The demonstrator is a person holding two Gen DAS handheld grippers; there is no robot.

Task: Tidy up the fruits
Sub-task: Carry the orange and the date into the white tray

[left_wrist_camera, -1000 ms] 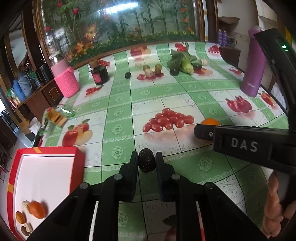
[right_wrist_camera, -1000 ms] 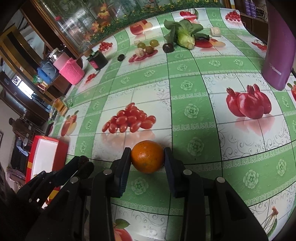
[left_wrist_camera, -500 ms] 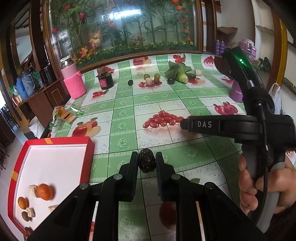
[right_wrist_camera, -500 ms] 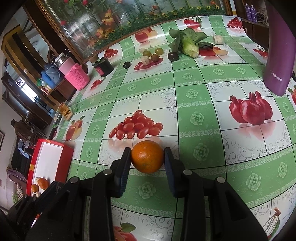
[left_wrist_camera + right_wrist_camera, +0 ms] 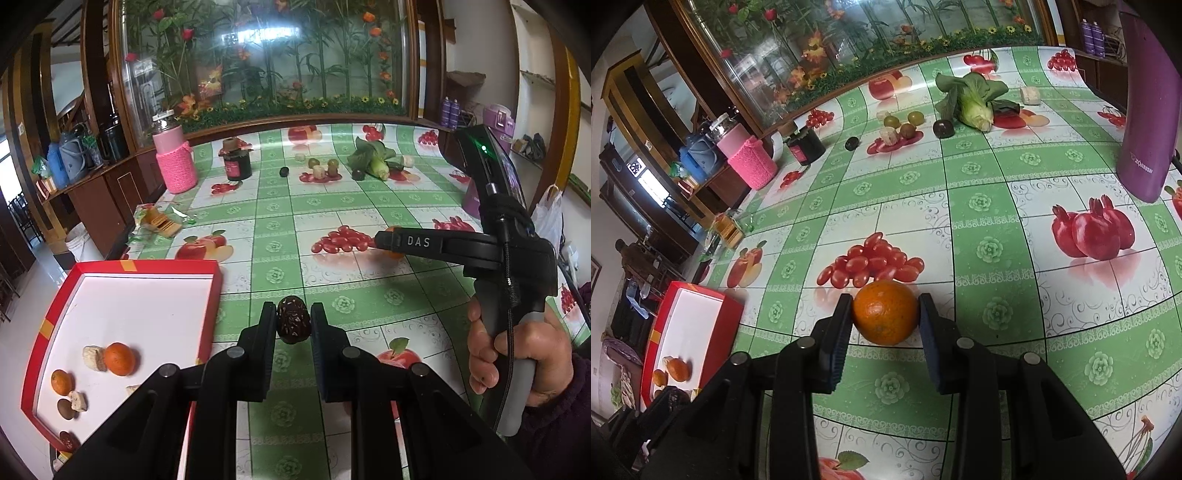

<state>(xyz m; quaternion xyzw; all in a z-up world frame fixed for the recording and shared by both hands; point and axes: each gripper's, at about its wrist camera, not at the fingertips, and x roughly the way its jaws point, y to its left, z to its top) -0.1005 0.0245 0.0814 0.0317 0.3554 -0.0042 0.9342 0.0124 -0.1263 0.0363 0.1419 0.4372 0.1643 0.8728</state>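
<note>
My left gripper is shut on a dark wrinkled fruit, held above the table just right of the red box. The box's white floor holds two oranges, pale chunks and a small dark fruit. My right gripper is shut on an orange, held above the printed tablecloth; in the left wrist view it reaches in from the right. The red box also shows at the left of the right wrist view. More small fruits and a dark plum lie far back.
A purple flask stands at the right. A pink-sleeved jar and a dark jar stand at the back left. A green leafy vegetable lies at the back. A snack packet lies near the left table edge.
Both grippers have risen and drawn back with their fruits still held. More of the red box and its contents has come into the left wrist view.
</note>
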